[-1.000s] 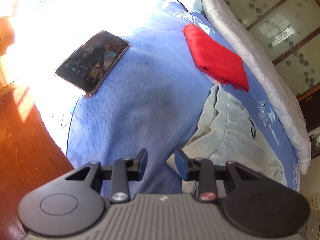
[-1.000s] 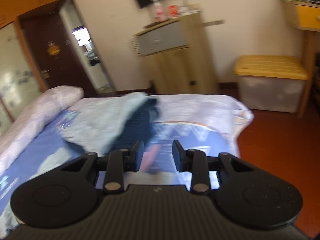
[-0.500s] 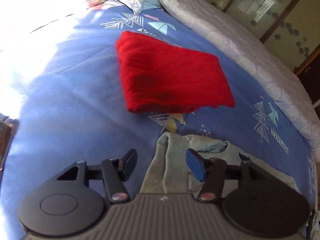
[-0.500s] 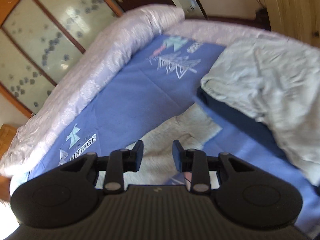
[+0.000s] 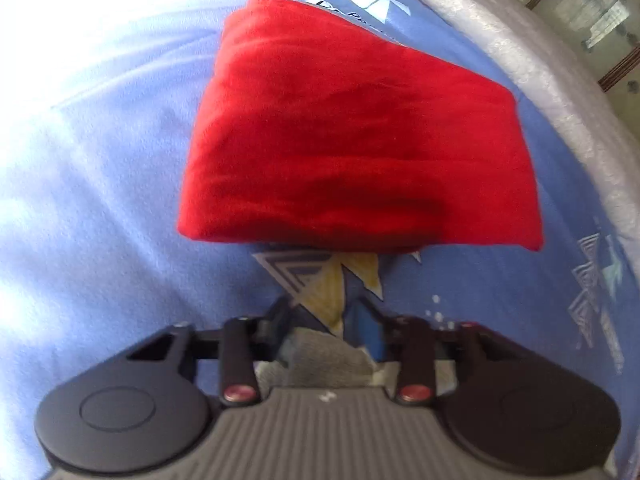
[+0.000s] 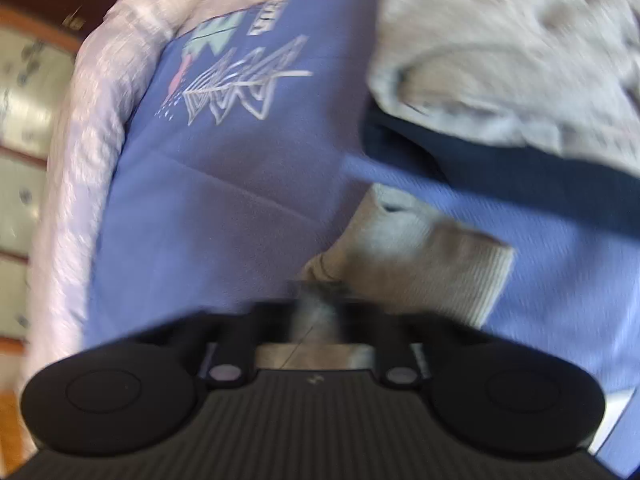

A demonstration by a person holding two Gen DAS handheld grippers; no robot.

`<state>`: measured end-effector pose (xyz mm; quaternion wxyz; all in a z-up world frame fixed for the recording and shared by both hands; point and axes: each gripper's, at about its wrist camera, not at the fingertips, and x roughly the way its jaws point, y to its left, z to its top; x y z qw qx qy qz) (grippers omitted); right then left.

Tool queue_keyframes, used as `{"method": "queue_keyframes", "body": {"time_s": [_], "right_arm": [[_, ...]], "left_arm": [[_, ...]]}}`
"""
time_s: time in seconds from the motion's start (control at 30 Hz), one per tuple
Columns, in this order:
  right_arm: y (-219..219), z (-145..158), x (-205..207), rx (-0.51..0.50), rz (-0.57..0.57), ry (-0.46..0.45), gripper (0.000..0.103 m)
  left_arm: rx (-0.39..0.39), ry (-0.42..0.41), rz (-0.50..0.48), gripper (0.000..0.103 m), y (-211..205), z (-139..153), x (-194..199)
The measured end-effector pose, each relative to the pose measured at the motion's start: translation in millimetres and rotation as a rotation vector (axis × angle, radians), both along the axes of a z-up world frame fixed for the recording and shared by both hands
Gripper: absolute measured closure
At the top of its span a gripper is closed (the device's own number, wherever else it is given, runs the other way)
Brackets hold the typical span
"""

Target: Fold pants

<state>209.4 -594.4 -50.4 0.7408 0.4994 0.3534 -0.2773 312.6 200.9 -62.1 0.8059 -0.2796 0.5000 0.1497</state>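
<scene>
Blue printed bedsheet (image 5: 100, 200) fills both views, a pale quilt (image 6: 80, 120) rolled along its far side. 2 hand-held grippers point steeply down at grey pants (image 6: 420, 256) lying on it. Left gripper (image 5: 326, 320) is clenched on a grey edge directly beneath it, with a folded red garment (image 5: 352, 140) just beyond. Right gripper (image 6: 320, 308) is pinched shut on the ribbed cuff end, which runs away to the right toward a grey and navy heap (image 6: 520, 60). Grip points are blurred, and the pants between the grippers lie out of view
</scene>
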Motion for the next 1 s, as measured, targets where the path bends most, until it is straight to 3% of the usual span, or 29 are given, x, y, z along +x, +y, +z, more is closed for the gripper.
{"method": "queue_keyframes", "body": {"time_s": [0.07, 0.23, 0.37, 0.47, 0.57, 0.63, 0.73, 0.8, 0.87, 0.93, 1.0], "right_arm": [[6.3, 3.0, -0.4, -0.058, 0.029, 0.0, 0.101], [13.5, 22.6, -12.3, -0.129, 0.092, -0.039, 0.1], [10.0, 34.5, -16.0, -0.149, 0.102, -0.056, 0.1], [13.8, 38.5, -12.8, -0.167, 0.124, -0.061, 0.1], [17.2, 37.2, -10.0, -0.173, 0.14, -0.057, 0.1], [14.8, 34.1, -6.2, -0.168, 0.136, -0.052, 0.1], [13.4, 31.9, -7.6, -0.171, 0.145, -0.042, 0.1], [11.1, 30.3, -7.6, -0.177, 0.15, -0.037, 0.1], [9.0, 28.4, -9.3, -0.174, 0.147, -0.035, 0.1], [8.7, 25.7, -9.6, -0.172, 0.145, -0.031, 0.1], [9.9, 23.0, -8.4, -0.175, 0.145, -0.023, 0.1]], "left_arm": [[-0.047, 0.009, -0.016, 0.098, 3.0, -1.4, 0.2], [-0.155, -0.009, -0.007, 0.095, 17.2, 19.0, -21.8], [-0.218, -0.061, 0.054, 0.071, 31.7, 45.8, -44.9], [-0.224, -0.065, 0.025, 0.063, 23.5, 56.7, -47.0], [-0.11, -0.062, -0.085, 0.05, -0.2, 61.7, -32.9], [0.043, -0.072, -0.249, 0.048, -24.1, 60.3, -23.3], [0.437, -0.138, -0.594, 0.035, -76.0, 54.4, -25.1], [0.631, -0.171, -0.798, 0.028, -100.5, 41.7, -32.1], [0.629, -0.145, -0.915, 0.032, -107.9, 31.1, -31.9], [0.58, -0.119, -0.954, 0.042, -109.3, 23.7, -25.4], [0.509, -0.101, -0.953, 0.081, -105.6, 17.3, -16.0]]}}
